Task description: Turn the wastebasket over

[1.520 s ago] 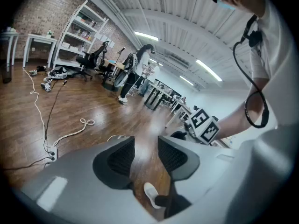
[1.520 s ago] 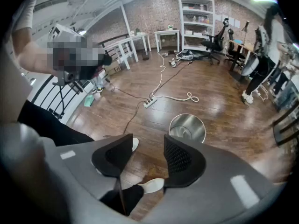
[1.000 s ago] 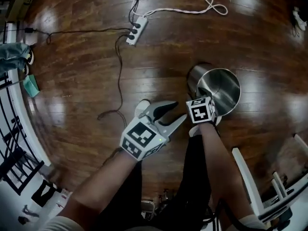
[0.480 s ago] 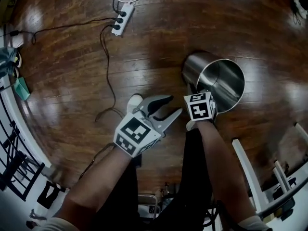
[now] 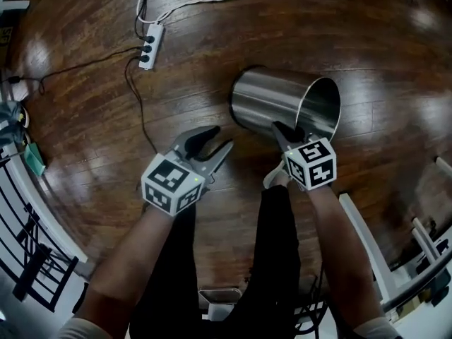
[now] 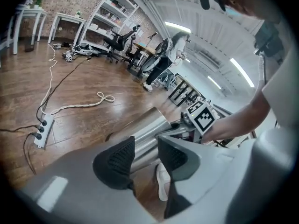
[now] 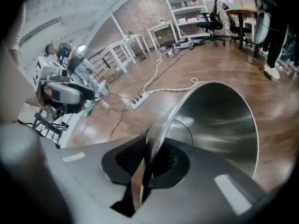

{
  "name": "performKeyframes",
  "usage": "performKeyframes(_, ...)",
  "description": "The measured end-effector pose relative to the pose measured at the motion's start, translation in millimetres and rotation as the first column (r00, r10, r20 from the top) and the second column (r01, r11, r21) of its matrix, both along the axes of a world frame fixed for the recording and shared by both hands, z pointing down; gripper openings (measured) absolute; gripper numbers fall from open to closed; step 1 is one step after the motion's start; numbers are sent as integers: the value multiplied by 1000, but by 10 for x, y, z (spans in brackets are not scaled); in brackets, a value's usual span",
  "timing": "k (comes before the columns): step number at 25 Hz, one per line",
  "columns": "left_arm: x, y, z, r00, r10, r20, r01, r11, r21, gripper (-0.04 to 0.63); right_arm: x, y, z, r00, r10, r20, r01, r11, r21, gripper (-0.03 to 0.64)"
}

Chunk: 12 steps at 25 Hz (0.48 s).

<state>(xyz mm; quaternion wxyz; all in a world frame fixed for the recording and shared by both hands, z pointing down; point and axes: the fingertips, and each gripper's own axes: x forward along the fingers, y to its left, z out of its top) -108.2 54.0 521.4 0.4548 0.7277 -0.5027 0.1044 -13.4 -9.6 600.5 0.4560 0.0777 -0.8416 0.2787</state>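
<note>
Steel wastebasket point(image 5: 272, 103) is tilted on its side over the wooden floor point(image 5: 85, 147), its rim clenched between the jaws of the right tool point(image 5: 284, 133). The left tool point(image 5: 212, 142) hangs just beside it, jaws apart and empty.

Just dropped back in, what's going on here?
A person holds a gripper in each hand. The right gripper is clamped on the rim of the shiny steel cylindrical wastebasket, which is tipped sideways over the dark wooden floor, mouth toward the person. The left gripper is open and empty, near the basket's wall.
</note>
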Motion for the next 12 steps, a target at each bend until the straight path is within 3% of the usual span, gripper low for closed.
performKeyframes(6, -96, -21, 200, 998, -57, 37, 59, 996, -65, 153, 50, -42, -127, 961, 70, 267, -7, 973, -230, 23)
performKeyframes(12, -39, -1, 487, 994, -90, 62, 97, 988, -122, 153, 403, -324, -111, 924, 86, 373, 45, 943, -329, 25)
